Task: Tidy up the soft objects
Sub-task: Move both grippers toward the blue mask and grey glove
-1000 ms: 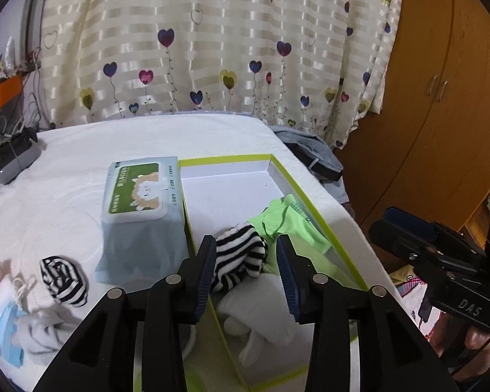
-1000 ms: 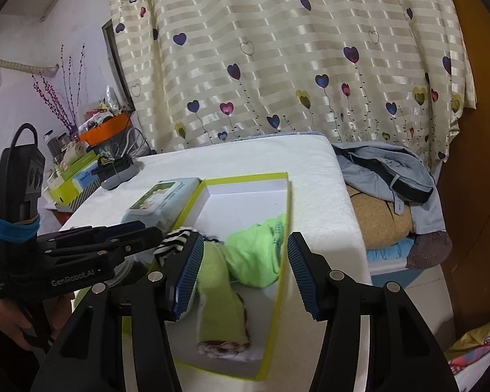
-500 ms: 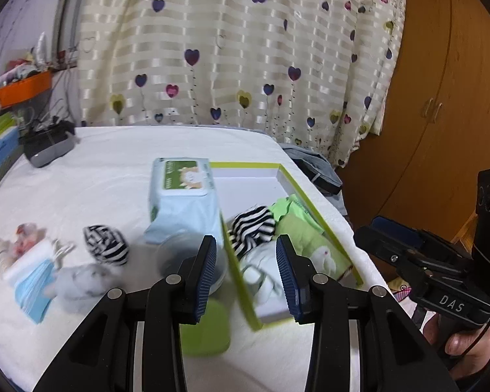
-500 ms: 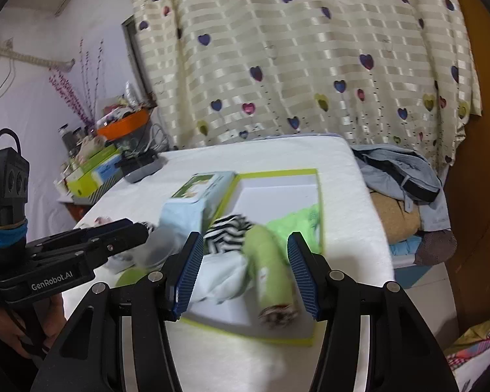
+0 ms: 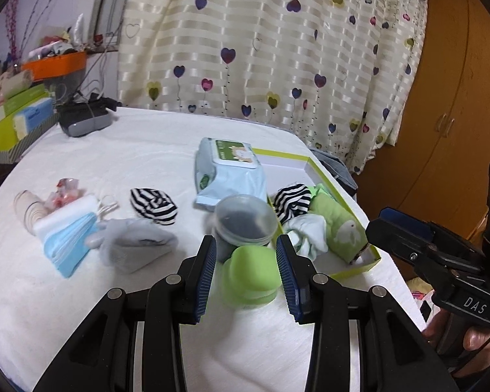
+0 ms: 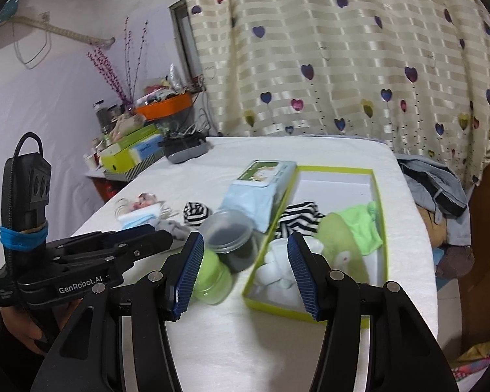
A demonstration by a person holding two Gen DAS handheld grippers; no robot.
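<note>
Pulled back from box (image 5: 372, 256); both grippers, left gripper (image 5: 246, 269) and right gripper (image 6: 241, 274), open, empty. Between picks. Next: reach left-forward for grey sock (image 5: 137, 243), pinch mid-fabric.

Socks (image 5: 292, 201) in box (image 5: 374, 256).

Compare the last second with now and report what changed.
The left gripper has pulled back out of the green-rimmed box, leaving the striped sock inside, and now hangs open over the green jar on the table. The right gripper also drew back, open and empty. The wipes pack, the other striped sock and grey sock lie where they were.
</note>
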